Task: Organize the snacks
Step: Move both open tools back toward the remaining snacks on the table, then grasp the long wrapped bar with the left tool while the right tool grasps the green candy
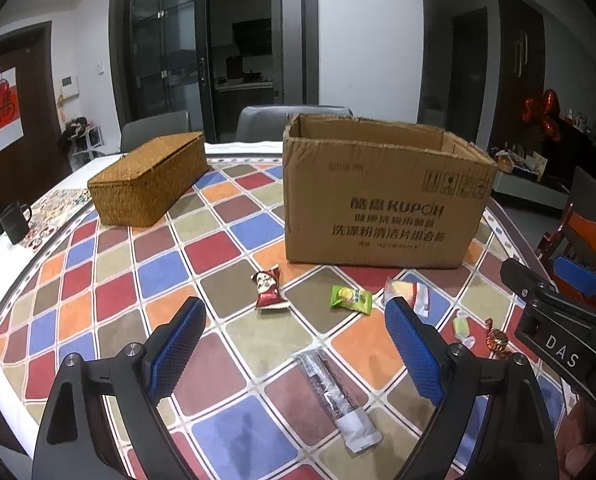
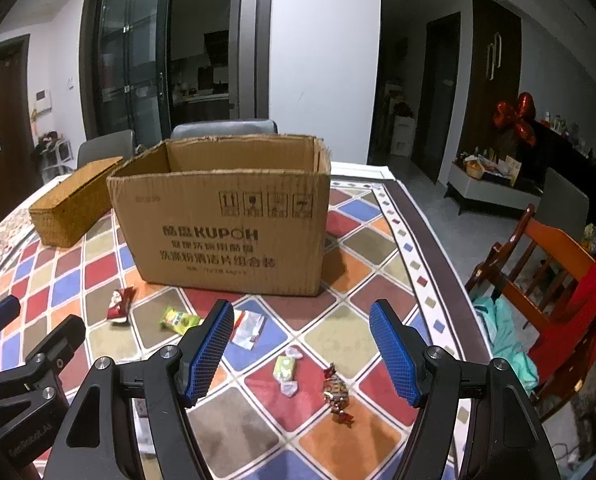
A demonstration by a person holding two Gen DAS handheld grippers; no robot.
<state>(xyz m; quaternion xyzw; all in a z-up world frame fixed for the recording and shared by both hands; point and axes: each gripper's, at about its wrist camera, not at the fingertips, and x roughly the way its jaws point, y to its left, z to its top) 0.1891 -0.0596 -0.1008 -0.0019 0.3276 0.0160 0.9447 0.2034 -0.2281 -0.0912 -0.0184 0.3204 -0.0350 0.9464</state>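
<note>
Left tongs [image 1: 294,344] agape, empty, above a long dark wrapper [image 1: 334,392]. Right tongs [image 2: 302,344] likewise agape and empty, over a green candy [image 2: 285,368] and a brown candy [image 2: 336,390]. Further out on the desk [image 1: 226,248]: red packet [image 1: 268,287], green packet [image 1: 351,299], clear packet [image 1: 412,294]. Beyond, open box [image 1: 378,200] and basket [image 1: 150,178]. Nothing visibly stowed; seemingly all sorting left.

i count six wrapped snacks [image 1: 269,287] on my counter [image 1: 218,248], one cardboard box [image 1: 378,208], one wicker basket [image 1: 150,178], one black mug [image 1: 15,222], and two hand-held grippers [image 1: 294,344].
</note>
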